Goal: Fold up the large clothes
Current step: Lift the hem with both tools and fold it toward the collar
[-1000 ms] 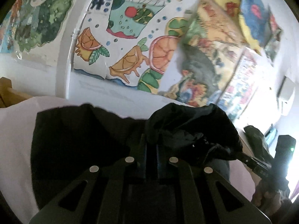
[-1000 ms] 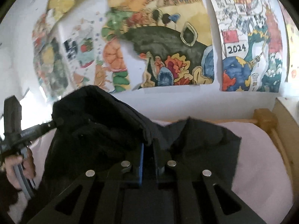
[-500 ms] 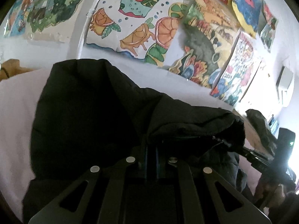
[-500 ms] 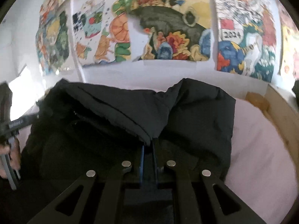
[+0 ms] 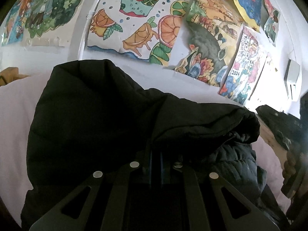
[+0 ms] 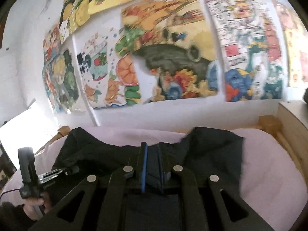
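Observation:
A large black padded jacket (image 5: 100, 115) lies on a pink bed sheet (image 5: 13, 115). A folded flap of it drapes across to the right. My left gripper (image 5: 155, 154) is shut on the jacket's fabric, its fingertips buried under the fold. In the right wrist view the jacket (image 6: 211, 148) lies flat on the sheet (image 6: 269, 163). My right gripper (image 6: 152, 150) stands with its blue-padded jaws slightly apart and nothing between them; the jacket lies beyond the tips. The left gripper also shows there at the lower left (image 6: 55, 173), clamped on the jacket's edge.
A white wall (image 5: 134, 73) with several colourful drawings runs behind the bed. A wooden bed frame (image 6: 288, 127) borders the right side. Another dark garment (image 5: 279, 127) lies on the frame at right in the left wrist view.
Both grippers carried the raised jacket edge forward and down, folding it over. My right gripper has let go of the fabric and pulled back, while the left still holds.

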Action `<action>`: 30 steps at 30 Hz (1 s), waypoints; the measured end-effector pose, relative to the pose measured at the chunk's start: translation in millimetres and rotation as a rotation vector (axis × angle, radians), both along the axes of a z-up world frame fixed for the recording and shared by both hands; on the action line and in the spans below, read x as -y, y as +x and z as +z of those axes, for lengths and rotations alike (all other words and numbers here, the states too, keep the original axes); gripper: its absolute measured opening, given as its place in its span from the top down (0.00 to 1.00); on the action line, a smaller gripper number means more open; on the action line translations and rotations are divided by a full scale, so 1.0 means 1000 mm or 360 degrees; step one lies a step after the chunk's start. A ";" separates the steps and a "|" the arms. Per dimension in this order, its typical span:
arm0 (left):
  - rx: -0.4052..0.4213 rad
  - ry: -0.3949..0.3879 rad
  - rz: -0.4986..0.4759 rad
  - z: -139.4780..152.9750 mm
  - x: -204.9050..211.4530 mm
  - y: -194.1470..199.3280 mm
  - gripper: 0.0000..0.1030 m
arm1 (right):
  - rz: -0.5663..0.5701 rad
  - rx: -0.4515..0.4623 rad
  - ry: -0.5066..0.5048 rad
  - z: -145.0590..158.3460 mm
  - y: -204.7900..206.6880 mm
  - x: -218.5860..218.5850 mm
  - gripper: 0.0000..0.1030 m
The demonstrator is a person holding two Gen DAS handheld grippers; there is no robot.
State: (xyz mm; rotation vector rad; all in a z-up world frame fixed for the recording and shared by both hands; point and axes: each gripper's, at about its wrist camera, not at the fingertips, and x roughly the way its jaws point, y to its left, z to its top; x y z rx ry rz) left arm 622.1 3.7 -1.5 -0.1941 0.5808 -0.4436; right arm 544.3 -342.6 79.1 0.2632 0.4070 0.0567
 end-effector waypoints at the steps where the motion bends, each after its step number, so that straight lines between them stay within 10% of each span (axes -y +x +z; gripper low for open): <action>1: 0.0008 0.0020 0.0002 0.000 0.001 -0.001 0.96 | 0.0035 -0.0033 0.0020 -0.004 0.010 -0.006 0.90; 10: -0.0013 0.0143 0.0006 0.003 0.008 -0.013 0.85 | 0.0087 -0.0308 -0.0227 -0.060 0.039 -0.037 0.90; 14: 0.0069 -0.0060 0.0036 0.014 -0.014 -0.034 0.41 | 0.0091 -0.0327 -0.0234 -0.071 0.035 -0.030 0.90; 19: 0.0169 -0.0071 0.0048 0.036 0.000 -0.027 0.40 | 0.0082 -0.0307 -0.0214 -0.076 0.032 -0.029 0.90; 25: -0.0088 0.0356 0.0111 0.002 0.052 0.016 0.39 | 0.0069 -0.0277 -0.0273 -0.073 0.026 -0.028 0.90; 30: -0.0194 0.0164 0.0103 -0.026 0.034 0.036 0.37 | 0.0097 -0.0340 -0.0266 -0.088 0.040 -0.025 0.92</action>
